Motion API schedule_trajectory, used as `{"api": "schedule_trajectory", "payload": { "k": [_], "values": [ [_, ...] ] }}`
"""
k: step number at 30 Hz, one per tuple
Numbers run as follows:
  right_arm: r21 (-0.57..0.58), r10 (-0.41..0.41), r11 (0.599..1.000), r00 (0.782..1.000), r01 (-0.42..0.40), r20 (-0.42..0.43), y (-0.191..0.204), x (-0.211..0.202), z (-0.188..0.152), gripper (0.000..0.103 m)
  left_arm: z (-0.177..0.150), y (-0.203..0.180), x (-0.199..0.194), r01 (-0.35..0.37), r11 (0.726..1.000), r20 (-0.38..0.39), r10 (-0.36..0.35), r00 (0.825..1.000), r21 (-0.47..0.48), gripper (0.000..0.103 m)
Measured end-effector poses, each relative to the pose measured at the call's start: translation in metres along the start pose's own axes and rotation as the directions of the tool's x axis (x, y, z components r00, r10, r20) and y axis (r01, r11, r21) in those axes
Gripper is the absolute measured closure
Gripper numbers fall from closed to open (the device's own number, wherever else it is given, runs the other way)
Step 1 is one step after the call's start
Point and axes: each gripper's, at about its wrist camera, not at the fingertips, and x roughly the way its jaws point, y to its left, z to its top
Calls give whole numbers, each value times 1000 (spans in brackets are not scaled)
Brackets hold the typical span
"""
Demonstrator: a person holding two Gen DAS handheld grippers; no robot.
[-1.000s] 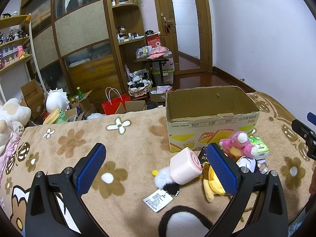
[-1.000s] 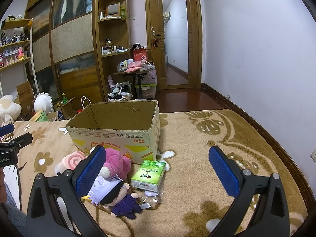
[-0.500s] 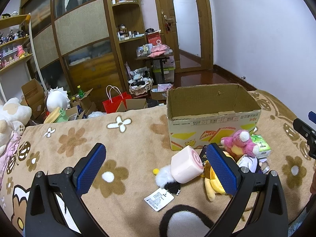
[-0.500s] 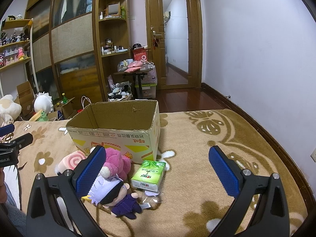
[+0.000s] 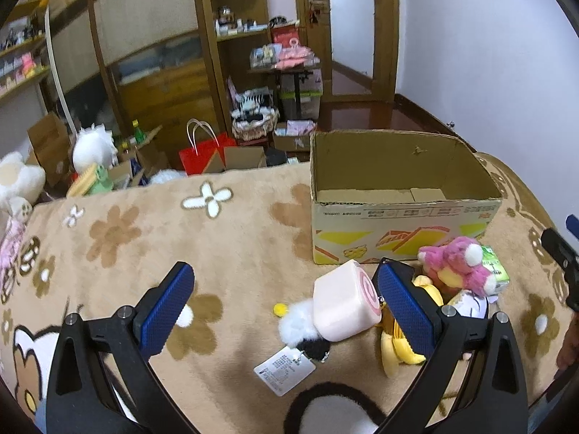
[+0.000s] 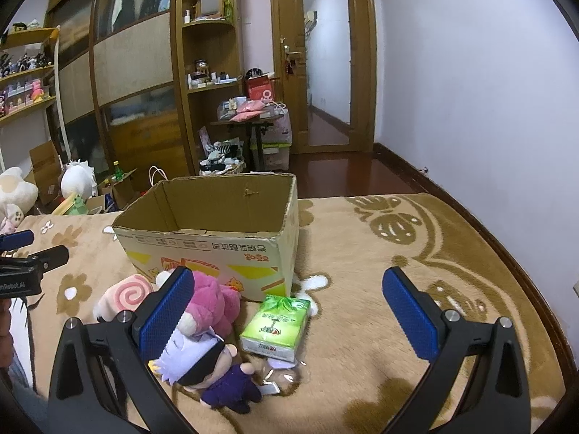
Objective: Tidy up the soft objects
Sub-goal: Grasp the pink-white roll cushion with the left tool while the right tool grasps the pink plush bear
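An open, empty cardboard box point(image 5: 405, 213) point(image 6: 213, 246) stands on the flowered blanket. In front of it lie a pink swirl-roll plush point(image 5: 343, 303) point(image 6: 125, 296), a white and black plush with a tag point(image 5: 300, 329), a yellow plush point(image 5: 398, 347), a pink bear plush point(image 5: 456, 264) point(image 6: 213, 303), a white-haired doll in purple point(image 6: 206, 365) and a green tissue pack point(image 6: 277, 323) point(image 5: 494, 266). My left gripper point(image 5: 286, 307) is open, low over the blanket, with the roll plush just inside its right finger. My right gripper point(image 6: 289, 311) is open above the tissue pack and the doll.
The blanket point(image 5: 144, 238) point(image 6: 398, 253) covers a bed. Beyond its far edge are a red bag point(image 5: 202, 155), boxes, white plush toys point(image 5: 92, 148) and wooden wardrobes point(image 6: 144, 72). A door point(image 6: 325, 65) stands at the back and a white wall on the right.
The left gripper has moved forward and tilted down toward the toys, so the box and the roll plush look nearer. The right gripper has not moved.
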Motion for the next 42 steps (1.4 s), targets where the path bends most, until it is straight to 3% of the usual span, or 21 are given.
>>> {"api": "schedule_trajectory", "payload": {
  "k": [7, 18, 30, 34, 38, 42],
  "values": [
    [-33, 68, 997, 997, -70, -42, 15, 22, -2, 0, 2, 1, 33, 33, 998, -83, -38, 996, -56, 2],
    [-80, 168, 980, 976, -181, -139, 43, 53, -20, 0, -9, -20, 71, 56, 998, -191, -57, 980, -10, 2],
    [-93, 200, 971, 960, -221, -195, 56, 79, -29, 0, -20, -30, 94, 56, 998, -262, -45, 964, 33, 3],
    [-86, 207, 970, 958, -227, -197, 55, 84, -29, 0, -23, -34, 96, 70, 996, -271, -52, 961, 55, 15],
    [-85, 212, 969, 954, -234, -211, 59, 89, -28, 8, -26, -38, 96, 96, 993, -276, -75, 958, 65, 28],
    [-92, 216, 966, 949, -242, -227, 63, 91, -28, 27, -28, -42, 95, 134, 989, -287, -111, 951, 62, 48]
  ]
}}
